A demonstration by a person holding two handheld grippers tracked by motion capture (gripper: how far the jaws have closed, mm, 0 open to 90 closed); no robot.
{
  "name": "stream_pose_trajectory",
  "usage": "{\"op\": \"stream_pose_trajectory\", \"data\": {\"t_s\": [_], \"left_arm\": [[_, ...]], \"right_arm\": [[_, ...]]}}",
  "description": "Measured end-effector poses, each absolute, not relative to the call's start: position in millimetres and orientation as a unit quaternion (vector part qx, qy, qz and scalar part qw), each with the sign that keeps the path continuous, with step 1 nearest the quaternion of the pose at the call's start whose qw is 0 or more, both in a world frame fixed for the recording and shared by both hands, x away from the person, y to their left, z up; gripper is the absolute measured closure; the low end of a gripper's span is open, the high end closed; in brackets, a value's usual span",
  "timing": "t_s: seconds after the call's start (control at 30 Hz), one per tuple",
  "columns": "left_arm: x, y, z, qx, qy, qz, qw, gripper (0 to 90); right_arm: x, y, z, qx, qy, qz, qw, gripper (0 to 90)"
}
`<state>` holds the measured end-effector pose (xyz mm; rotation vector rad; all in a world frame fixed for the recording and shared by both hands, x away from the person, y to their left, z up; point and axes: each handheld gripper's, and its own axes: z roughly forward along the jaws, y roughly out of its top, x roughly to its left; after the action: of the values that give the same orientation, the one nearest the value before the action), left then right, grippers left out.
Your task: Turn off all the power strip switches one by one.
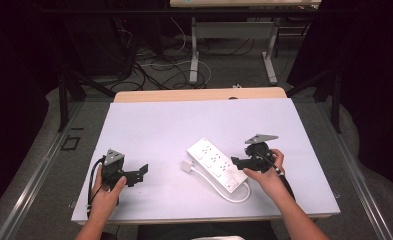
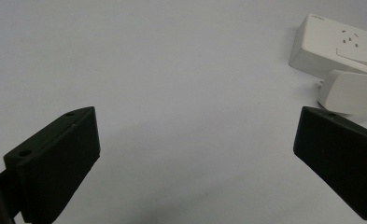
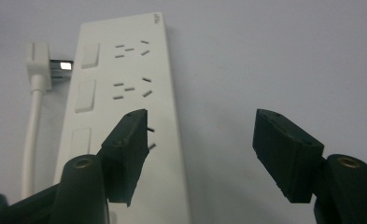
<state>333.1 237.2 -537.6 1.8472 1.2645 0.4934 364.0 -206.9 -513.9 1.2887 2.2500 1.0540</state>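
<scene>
A white power strip (image 1: 215, 162) with several sockets lies slantwise on the white table top (image 1: 159, 120). Its white cable (image 1: 235, 194) loops round to a plug (image 1: 186, 166) lying at the strip's left. My right gripper (image 1: 237, 162) is at the strip's near right end. In the right gripper view the right gripper (image 3: 202, 119) is open: one jaw hangs over the power strip (image 3: 125, 70), the other over bare table, and nothing is pinched. My left gripper (image 1: 143, 171) rests open on the table left of the strip. The left gripper (image 2: 195, 121) faces the power strip (image 2: 335, 44) and plug (image 2: 347, 91).
The white sheet covers a wooden table whose far edge (image 1: 199, 94) shows beyond it. Behind it on the floor are cables and the legs of another desk (image 1: 194, 60). Dark curtains flank both sides. Bare table lies between the two grippers.
</scene>
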Motion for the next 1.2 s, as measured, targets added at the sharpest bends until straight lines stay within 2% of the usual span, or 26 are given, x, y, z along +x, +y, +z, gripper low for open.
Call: {"op": "stream_pose_trajectory", "data": {"t_s": [0.17, 0.5, 0.67, 0.87, 1.2], "left_arm": [[333.6, 237.3, -538.0, 0.732, 0.505, 0.197, 0.413, 0.5], [333.6, 239.6, -537.6, 0.733, 0.507, 0.197, 0.408, 0.6], [333.8, 240.4, -537.8, 0.731, 0.51, 0.198, 0.408, 0.5], [334.4, 240.7, -538.2, 0.731, 0.511, 0.199, 0.406, 0.6], [334.8, 243.7, -538.4, 0.729, 0.514, 0.198, 0.406, 0.5]], "right_arm": [[355.8, -227.5, -515.5, 0.458, 0.784, 0.367, 0.201, 31.1], [343.5, -263.2, -523.8, 0.492, 0.76, 0.367, 0.213, 28.5], [336.3, -279.7, -530.8, 0.496, 0.752, 0.365, 0.234, 26.4], [332.6, -294.6, -539.2, 0.515, 0.735, 0.376, 0.23, 25.5], [328.5, -305.8, -551.1, 0.533, 0.717, 0.379, 0.241, 18.3]]}}
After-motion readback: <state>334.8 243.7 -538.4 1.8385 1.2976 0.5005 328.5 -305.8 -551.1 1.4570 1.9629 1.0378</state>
